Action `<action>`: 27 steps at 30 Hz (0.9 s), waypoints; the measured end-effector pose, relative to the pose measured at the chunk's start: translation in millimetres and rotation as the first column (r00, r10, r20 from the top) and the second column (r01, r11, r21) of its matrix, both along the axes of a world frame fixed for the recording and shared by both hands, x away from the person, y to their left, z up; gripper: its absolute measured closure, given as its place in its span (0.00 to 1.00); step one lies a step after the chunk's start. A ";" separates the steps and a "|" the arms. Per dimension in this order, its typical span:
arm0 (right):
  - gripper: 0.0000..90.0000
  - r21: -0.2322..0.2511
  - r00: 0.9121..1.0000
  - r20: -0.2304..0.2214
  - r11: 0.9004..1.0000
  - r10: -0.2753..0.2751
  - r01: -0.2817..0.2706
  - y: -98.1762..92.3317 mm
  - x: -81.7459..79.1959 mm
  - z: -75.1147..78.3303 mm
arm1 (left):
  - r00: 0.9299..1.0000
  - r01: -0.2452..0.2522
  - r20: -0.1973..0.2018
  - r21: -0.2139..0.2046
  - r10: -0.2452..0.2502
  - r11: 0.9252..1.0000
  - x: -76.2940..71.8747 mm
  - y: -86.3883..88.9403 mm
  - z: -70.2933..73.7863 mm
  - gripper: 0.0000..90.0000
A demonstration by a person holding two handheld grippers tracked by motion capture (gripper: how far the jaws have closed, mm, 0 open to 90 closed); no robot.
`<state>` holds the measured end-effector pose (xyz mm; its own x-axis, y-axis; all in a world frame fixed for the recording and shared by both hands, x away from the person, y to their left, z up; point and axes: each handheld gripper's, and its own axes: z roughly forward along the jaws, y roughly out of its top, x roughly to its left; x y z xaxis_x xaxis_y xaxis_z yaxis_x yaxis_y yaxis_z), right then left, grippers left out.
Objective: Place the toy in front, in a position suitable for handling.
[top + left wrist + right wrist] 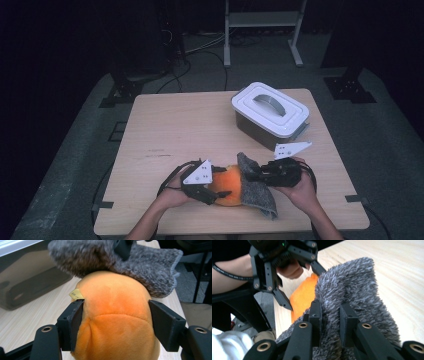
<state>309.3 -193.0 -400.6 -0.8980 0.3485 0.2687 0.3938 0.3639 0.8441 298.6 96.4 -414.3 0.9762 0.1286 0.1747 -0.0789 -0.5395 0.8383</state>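
While the orange plush toy (228, 189) lies near the six o'clock edge of the surface (175, 130), its long side runs from nine o'clock to three o'clock. The left gripper (216, 192) has its jaws around the toy; one jaw presses into the fur, the other sits right at it. The right gripper (248, 175) has its jaws pinched tight on a grey fuzzy cloth (257, 187), which drapes over the toy's three o'clock end. A white-lidded box (270, 114) stands well apart toward one o'clock.
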 end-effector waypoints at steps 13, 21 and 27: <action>0.83 -0.040 0.999 0.001 0.998 0.042 -0.042 3.4 -3.8 -3.7 | 0.994 -0.034 -0.104 -0.008 0.033 0.999 5.8 2.2 1.3 0.40; 0.83 -0.063 0.999 -0.036 0.998 -0.024 0.021 -12.1 3.6 -10.9 | 0.997 -0.029 -0.071 -0.004 0.029 1.000 5.1 5.8 2.6 0.48; 0.83 -0.014 1.000 0.005 1.000 -0.007 0.007 -6.1 -0.4 -0.3 | 0.999 -0.029 -0.017 -0.020 0.029 0.999 2.3 3.7 5.0 0.49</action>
<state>308.9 -199.1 -400.8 -0.8967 0.3588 0.2592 0.3922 0.3727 0.8410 300.9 100.1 -409.3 0.9747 0.1603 0.1557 -0.0495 -0.5245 0.8499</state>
